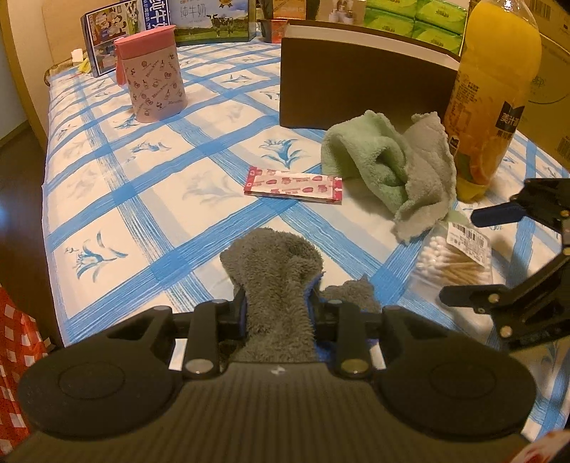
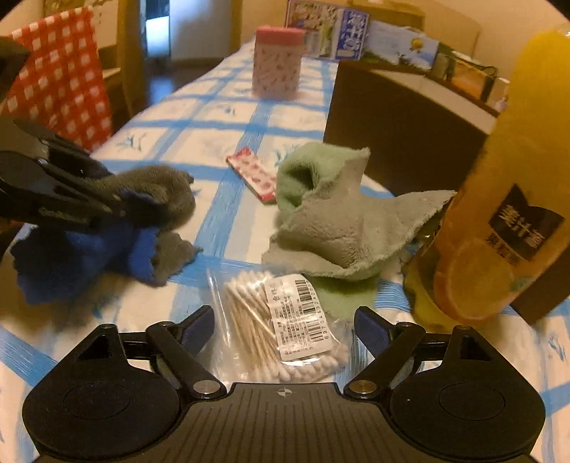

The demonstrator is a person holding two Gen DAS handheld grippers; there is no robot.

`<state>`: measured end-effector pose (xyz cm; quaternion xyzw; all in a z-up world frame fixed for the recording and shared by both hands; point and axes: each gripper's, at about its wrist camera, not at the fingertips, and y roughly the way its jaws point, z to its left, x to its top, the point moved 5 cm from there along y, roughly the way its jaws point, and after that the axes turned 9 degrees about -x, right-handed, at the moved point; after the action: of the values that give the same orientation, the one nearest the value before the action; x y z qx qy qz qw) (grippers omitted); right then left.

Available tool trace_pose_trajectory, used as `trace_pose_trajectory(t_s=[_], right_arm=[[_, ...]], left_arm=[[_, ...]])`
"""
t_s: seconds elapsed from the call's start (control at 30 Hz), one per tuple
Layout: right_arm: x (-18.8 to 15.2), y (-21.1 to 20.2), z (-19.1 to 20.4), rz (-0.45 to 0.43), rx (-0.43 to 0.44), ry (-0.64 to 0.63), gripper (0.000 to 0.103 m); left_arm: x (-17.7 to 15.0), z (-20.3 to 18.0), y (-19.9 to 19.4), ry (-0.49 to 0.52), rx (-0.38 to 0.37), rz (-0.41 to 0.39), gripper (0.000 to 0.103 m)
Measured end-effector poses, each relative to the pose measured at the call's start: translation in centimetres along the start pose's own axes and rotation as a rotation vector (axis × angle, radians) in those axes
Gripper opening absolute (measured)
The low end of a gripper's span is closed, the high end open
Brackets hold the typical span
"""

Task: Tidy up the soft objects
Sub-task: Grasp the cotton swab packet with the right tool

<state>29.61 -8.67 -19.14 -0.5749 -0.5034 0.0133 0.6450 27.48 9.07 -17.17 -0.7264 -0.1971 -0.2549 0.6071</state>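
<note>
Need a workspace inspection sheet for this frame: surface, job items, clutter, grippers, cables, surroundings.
Surface: blue-checked tablecloth, flat.
Job's things: grey-blue cloth pinched; green-grey cloth crumpled against the juice bottle.
Clutter: cotton swab bag, red patterned packet, pink canister, brown box.
Grippers: left gripper shut on the grey-blue cloth; right gripper open, straddling the swab bag.
Cables: nothing seen.
Surroundings: cartons behind, red checked fabric.

Orange juice bottle (image 2: 506, 199) top cut off
</note>
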Motion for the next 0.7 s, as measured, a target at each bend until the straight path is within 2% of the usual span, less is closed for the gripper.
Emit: trace_pose_trajectory(t_s=[0.03, 0.07, 0.1, 0.27, 0.47, 0.7], right_arm=[[0.0, 0.3, -0.1, 0.003, 0.006, 0.006, 0.082], [0.0, 0.5, -0.1, 0.012, 0.012, 0.016, 0.068], [0.0, 0.5, 0.1, 0.021, 0.018, 0.023, 0.063], [0.3, 0.2, 0.8, 0.055, -0.021, 0.090, 0.055], [1.2, -0.5, 2.0, 0.110, 0.000, 0.266, 0.054], [1.3, 0.2, 3.2, 0.096, -0.043, 0.239, 0.056]], left_arm=[[0.0, 0.0, 0.0, -0.001, 0.000, 0.001, 0.027], [0.0, 0.0, 0.0, -0.004, -0.003, 0.001, 0.027], [0.0, 0.0, 0.0, -0.005, -0.005, 0.002, 0.027], [0.0, 0.0, 0.1, -0.004, -0.005, 0.005, 0.027], [0.1, 0.1, 0.0, -0.014, -0.007, 0.005, 0.028], [0.0, 0.2, 0.1, -0.020, -0.010, 0.009, 0.031]])
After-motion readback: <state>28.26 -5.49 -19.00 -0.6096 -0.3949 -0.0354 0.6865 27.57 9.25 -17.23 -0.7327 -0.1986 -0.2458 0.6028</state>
